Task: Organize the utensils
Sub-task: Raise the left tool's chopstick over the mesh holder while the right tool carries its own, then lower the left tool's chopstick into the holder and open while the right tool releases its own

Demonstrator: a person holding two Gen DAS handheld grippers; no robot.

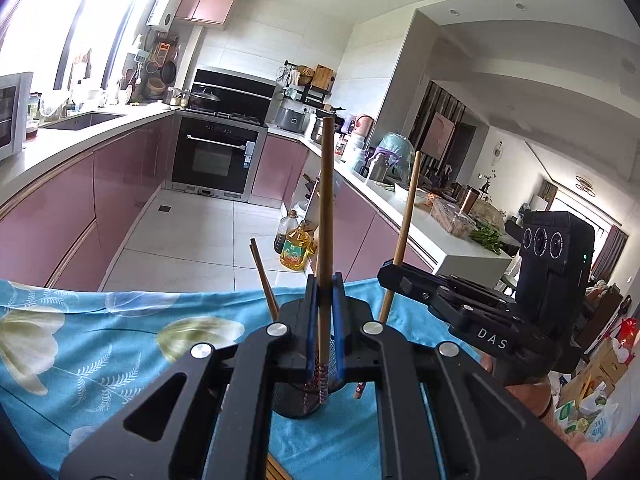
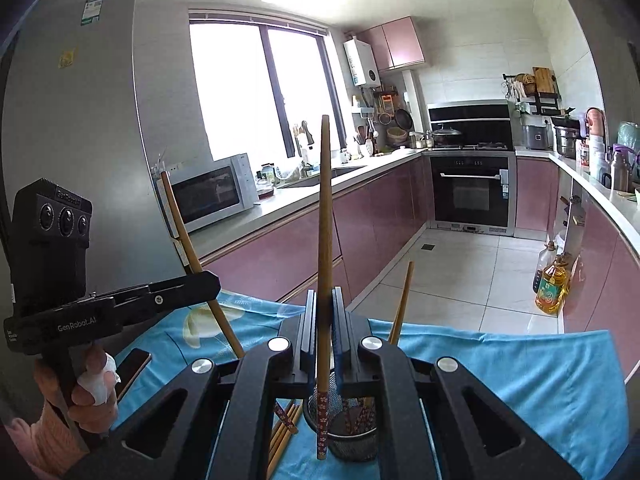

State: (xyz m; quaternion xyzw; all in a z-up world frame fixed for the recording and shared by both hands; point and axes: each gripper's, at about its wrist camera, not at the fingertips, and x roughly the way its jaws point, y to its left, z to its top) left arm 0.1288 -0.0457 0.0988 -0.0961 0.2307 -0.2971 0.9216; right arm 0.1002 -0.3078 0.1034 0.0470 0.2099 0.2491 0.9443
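Note:
My left gripper [image 1: 325, 280] is shut on a wooden chopstick [image 1: 326, 208] that stands upright, its flower-patterned lower end hanging over a black mesh holder [image 1: 294, 402]. My right gripper [image 2: 325, 304] is shut on a second upright chopstick [image 2: 325, 232] above the same holder [image 2: 352, 446]. Each gripper shows in the other's view: the right gripper [image 1: 386, 272] with its chopstick [image 1: 406, 216], the left gripper [image 2: 212, 280] with its chopstick [image 2: 180, 228]. A third chopstick [image 2: 402, 304] leans inside the holder. Several loose chopsticks [image 2: 286, 428] lie on the cloth beside it.
A blue floral cloth [image 2: 500, 380] covers the table. A phone [image 2: 134, 368] lies on it at the left, beside a hand [image 2: 92, 392] on the left gripper's handle. Past the table's far edge are the kitchen floor, oil bottles [image 2: 554, 284] and pink cabinets.

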